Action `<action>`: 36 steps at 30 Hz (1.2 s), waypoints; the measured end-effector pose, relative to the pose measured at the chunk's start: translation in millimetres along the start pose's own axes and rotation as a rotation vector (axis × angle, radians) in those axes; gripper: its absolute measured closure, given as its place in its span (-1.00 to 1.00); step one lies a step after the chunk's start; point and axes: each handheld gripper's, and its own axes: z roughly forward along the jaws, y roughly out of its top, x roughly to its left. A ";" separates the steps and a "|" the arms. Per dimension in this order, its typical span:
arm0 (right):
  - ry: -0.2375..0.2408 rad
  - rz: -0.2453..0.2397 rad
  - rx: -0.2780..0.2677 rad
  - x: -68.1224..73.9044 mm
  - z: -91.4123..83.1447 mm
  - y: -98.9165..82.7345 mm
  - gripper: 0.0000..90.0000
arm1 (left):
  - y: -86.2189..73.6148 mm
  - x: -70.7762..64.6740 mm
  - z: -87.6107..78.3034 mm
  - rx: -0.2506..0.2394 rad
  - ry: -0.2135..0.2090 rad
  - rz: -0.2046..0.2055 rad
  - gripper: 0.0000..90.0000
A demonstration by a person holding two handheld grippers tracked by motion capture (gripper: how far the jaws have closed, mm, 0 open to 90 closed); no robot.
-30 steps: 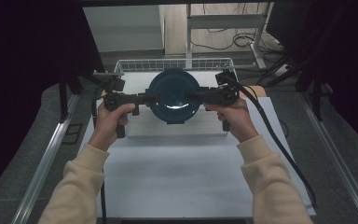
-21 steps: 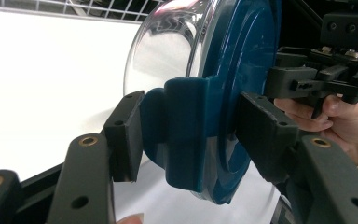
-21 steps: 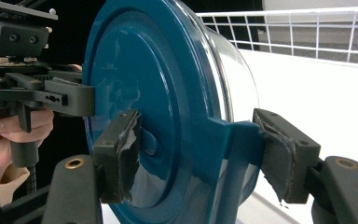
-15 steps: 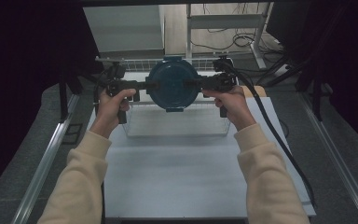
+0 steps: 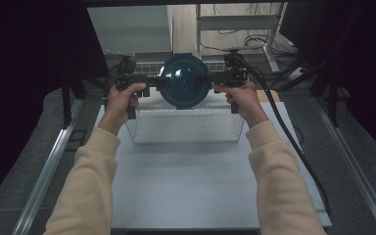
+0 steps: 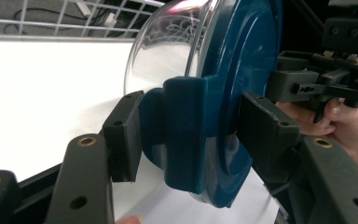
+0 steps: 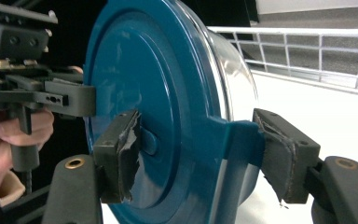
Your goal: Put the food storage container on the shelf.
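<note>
Between left gripper and right gripper, clamped at opposite clips: blue-lidded glass bowl, above wire basket.

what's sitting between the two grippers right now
A glass bowl with a blue lid, held on edge. The left gripper and right gripper each clamp a side clip; the high view shows it.

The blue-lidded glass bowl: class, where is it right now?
In the high view the blue-lidded glass bowl is held on edge between the left tool and right tool, above the wire basket's far side.
</note>
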 end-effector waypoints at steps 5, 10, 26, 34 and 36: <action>-0.001 0.048 -0.016 -7.4 5.8 4.1 -0.24 | 3.3 9.0 3.9 -0.012 -0.019 -0.041 -0.04; 0.000 0.143 -0.011 -15.7 11.2 7.9 -0.24 | 6.3 16.7 9.6 -0.007 -0.032 -0.112 -0.09; -0.016 0.398 -0.020 -38.4 25.5 5.0 -0.26 | 6.4 37.8 25.7 0.007 -0.087 -0.244 -0.24; -0.058 0.318 -0.071 -32.0 19.0 1.4 -0.59 | 3.6 23.6 23.2 -0.045 0.046 -0.136 -0.47; -0.073 0.286 -0.085 -27.8 13.2 1.5 -0.66 | 2.5 18.3 18.2 -0.071 0.088 -0.099 -0.52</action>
